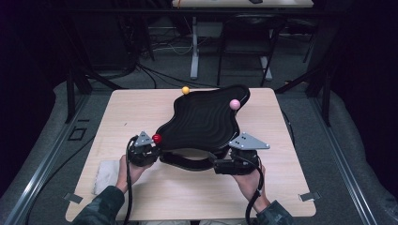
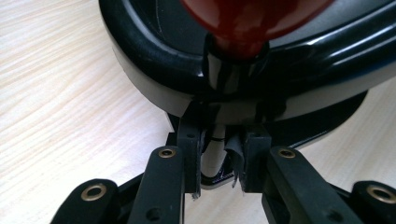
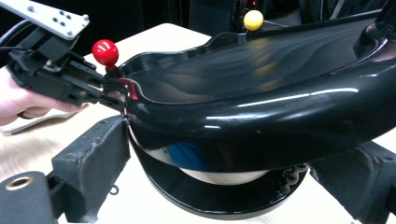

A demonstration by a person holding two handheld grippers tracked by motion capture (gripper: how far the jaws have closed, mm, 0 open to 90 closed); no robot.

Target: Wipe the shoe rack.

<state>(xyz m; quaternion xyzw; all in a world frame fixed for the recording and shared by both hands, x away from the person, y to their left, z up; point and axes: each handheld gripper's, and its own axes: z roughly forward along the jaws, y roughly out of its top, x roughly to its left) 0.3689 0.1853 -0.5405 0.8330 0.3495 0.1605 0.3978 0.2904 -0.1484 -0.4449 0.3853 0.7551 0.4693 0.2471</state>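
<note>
While my left claw [image 1: 149, 149] pinches the stem under the red knob [image 1: 156, 138], my right claw [image 1: 224, 161] gapes wide around the tray [image 1: 202, 119] rim, not squeezing. I'd close it first, then keep the tray level so its base [image 1: 187, 162] stays put on the table [image 1: 141, 108].

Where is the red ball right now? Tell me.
In the high view the red ball sits at the black tray's near-left edge, right beside the left gripper.
</note>
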